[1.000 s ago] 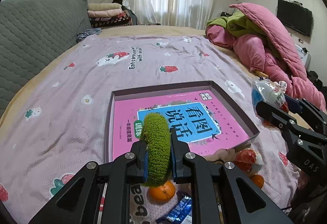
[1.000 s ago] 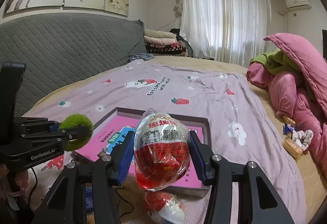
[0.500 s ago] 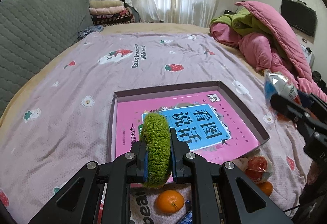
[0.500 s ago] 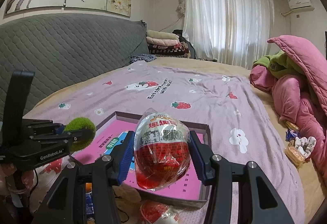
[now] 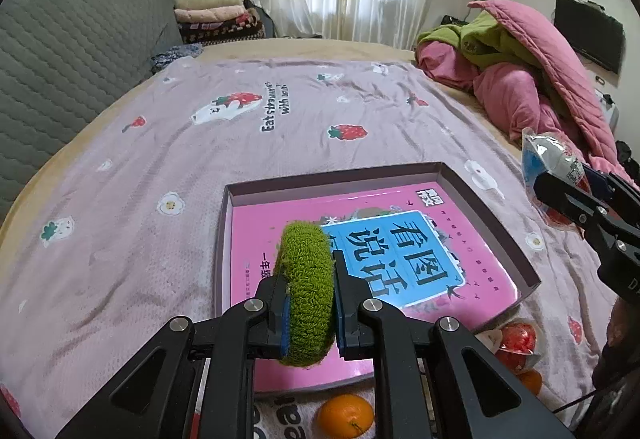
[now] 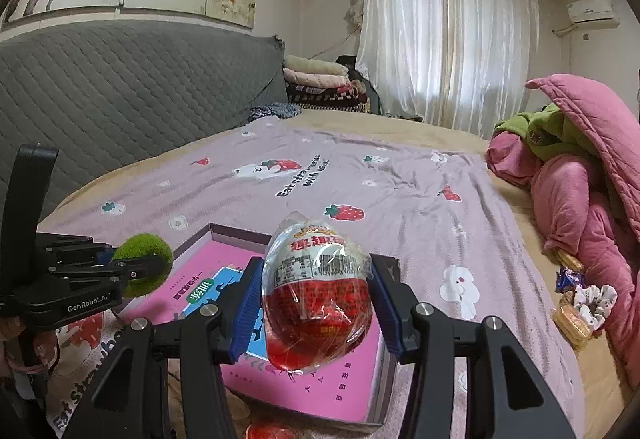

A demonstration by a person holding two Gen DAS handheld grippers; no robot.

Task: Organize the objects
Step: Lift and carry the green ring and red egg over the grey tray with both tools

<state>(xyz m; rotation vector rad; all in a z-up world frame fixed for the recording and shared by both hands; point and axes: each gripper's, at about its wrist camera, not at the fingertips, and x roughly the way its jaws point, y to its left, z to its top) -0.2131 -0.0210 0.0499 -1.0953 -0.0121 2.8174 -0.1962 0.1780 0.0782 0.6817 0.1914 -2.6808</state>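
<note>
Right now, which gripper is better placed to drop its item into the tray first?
Left gripper: its green scrunchie hangs over the tray. The right gripper, holding the wrapped egg, looks farther from it.

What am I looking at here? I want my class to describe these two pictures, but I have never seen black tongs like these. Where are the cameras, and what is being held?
No robot here: a person holds a two-fingered gripper in each hand, and each carries a wide-angle camera looking along its fingers.

The left wrist view shows the left gripper shut on a fuzzy green ring. The right wrist view shows the right gripper shut on a plastic-wrapped red and white toy egg.

Both hover over a bed with a strawberry-print sheet. On it lies a shallow box holding a pink book. Near the box lie an orange and another wrapped egg.
</note>
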